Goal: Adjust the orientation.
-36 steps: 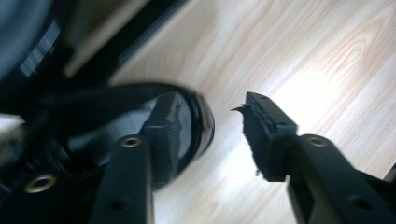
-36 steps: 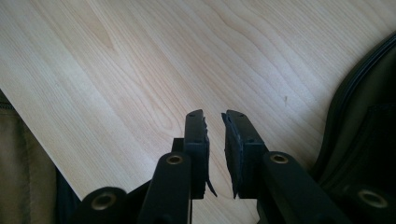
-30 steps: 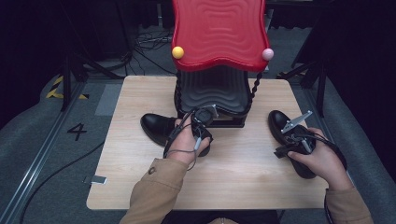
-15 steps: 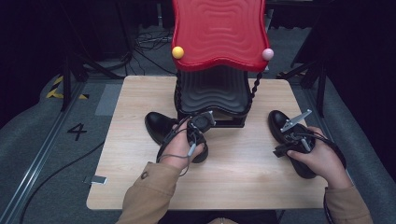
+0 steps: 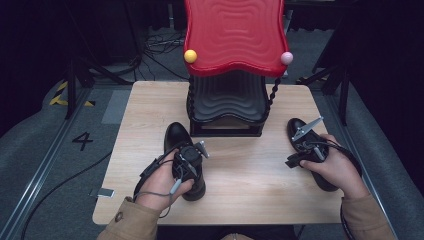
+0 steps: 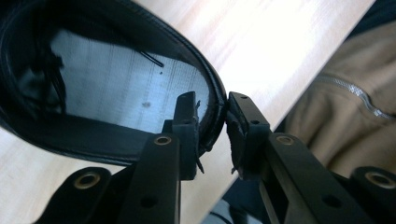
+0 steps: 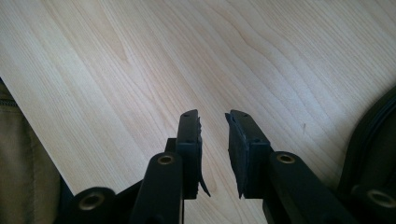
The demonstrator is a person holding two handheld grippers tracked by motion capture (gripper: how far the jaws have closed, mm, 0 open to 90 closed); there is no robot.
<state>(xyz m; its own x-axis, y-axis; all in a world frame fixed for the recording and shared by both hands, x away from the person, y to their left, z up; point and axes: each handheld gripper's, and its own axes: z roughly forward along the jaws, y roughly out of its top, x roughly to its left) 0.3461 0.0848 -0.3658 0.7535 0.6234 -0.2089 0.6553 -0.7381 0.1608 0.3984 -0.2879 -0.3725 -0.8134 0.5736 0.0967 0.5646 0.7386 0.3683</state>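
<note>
Near the front edge of the bench (image 5: 235, 190), a pale wood-grain board with rounded corners, my left tongs (image 6: 212, 135) are clamped on the heel rim of the left shoe (image 5: 186, 155): one pad sits inside the opening, the other outside, with the leather collar pinched between them. These jaws have just been opening a little, yet the rim remains between the pads. Seen along the left tongs, the shoe's black leather is smooth and glossy, its collar a rounded, rolled edge, and its insole a pale grey, finely ribbed lining. It lies lengthwise, toe toward the stand (image 5: 227, 107), heel toward my left hand (image 5: 162, 182).

At the bench's right side the right shoe (image 5: 312, 155), likewise black and glossy, lies under my right hand (image 5: 335, 167). My right tongs (image 7: 213, 149) stand apart with nothing between them over bare wood; they have just been opening slightly. A dark curve of that shoe shows at the right edge of the right tongs' view.

At the rear centre stands the black, ridged stand with twisted posts, carrying a red wavy-surfaced top (image 5: 235, 32) with a yellow ball (image 5: 190, 56) and a pink ball (image 5: 286, 58) at its corners.

Open bench lies between the two shoes and to the left of the left shoe; the front edge is close behind its heel.
</note>
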